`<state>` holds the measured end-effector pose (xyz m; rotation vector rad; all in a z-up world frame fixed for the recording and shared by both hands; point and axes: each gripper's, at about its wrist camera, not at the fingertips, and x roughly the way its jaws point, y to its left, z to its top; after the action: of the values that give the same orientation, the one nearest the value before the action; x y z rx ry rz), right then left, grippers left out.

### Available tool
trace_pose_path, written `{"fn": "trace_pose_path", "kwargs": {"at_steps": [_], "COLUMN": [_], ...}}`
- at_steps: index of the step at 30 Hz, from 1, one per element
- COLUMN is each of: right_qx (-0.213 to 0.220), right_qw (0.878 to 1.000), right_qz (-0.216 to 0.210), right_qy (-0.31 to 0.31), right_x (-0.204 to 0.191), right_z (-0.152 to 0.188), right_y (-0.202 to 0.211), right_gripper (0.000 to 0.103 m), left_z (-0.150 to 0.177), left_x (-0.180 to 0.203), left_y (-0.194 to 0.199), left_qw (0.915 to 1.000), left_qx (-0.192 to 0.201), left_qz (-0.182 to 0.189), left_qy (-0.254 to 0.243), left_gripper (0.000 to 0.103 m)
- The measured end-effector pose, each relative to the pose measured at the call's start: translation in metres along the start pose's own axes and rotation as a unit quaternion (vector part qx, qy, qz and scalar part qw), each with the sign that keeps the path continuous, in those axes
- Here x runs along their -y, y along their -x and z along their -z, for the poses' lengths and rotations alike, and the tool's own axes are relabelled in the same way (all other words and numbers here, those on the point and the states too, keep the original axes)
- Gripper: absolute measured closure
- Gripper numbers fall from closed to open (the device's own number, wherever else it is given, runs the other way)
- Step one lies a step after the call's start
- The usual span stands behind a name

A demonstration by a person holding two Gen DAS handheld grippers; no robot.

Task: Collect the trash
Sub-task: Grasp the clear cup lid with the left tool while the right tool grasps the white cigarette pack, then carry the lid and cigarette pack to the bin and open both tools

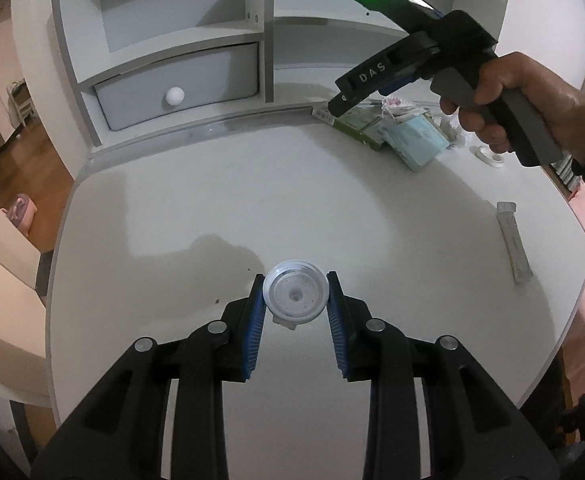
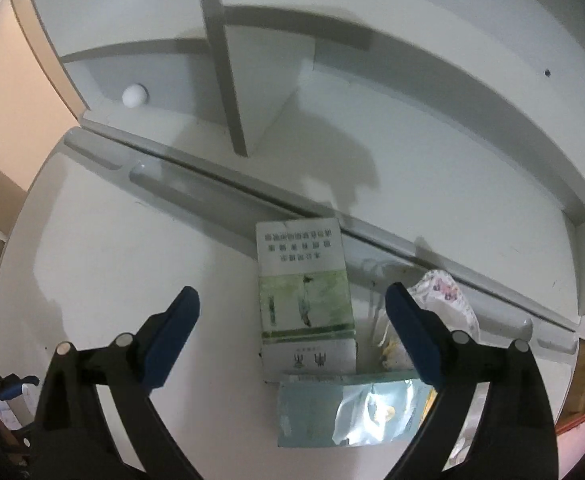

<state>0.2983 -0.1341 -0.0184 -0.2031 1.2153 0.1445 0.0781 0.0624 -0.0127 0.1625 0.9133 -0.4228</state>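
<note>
In the left wrist view my left gripper (image 1: 294, 280) is shut on a white plastic bottle cap (image 1: 294, 295), held just above the white desk (image 1: 252, 208). A pile of trash lies at the desk's back: a green and white carton (image 2: 306, 300), a pale blue foil pouch (image 2: 348, 412) and a crumpled floral wrapper (image 2: 444, 296). My right gripper (image 2: 292, 300) is open and hovers over the carton, with one finger on each side of it. In the left wrist view the right gripper's body (image 1: 412, 56) is above the pile (image 1: 404, 132), with its fingers hidden.
A flat grey wrapper stick (image 1: 514, 240) lies near the desk's right edge. Small white tape rolls (image 1: 490, 156) sit behind the right hand. A shelf unit with a grey drawer (image 1: 180, 84) and its white knob (image 2: 134, 96) stands at the desk's back.
</note>
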Motion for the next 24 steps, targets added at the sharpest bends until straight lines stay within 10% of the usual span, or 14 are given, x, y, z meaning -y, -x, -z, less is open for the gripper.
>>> {"fn": "trace_pose_path", "kwargs": {"at_steps": [10, 17, 24], "right_qx": [-0.027, 0.058, 0.122], "right_qw": [0.999, 0.997, 0.990], "right_qz": [-0.006, -0.046, -0.019], "right_qy": [0.020, -0.003, -0.070], "right_x": [-0.019, -0.019, 0.032], "right_z": [-0.005, 0.009, 0.106], "right_y": [-0.028, 0.035, 0.120], "right_gripper": [0.047, 0.048, 0.048], "left_z": [-0.001, -0.015, -0.051], "left_x": [-0.003, 0.010, 0.088], "left_y": [0.006, 0.014, 0.011], "left_qw": [1.0000, 0.9999, 0.9957], "left_qx": [-0.002, 0.014, 0.035], "left_qz": [-0.008, -0.001, 0.068], "left_qy": [0.005, -0.004, -0.053], "left_gripper": [0.074, 0.074, 0.074]}}
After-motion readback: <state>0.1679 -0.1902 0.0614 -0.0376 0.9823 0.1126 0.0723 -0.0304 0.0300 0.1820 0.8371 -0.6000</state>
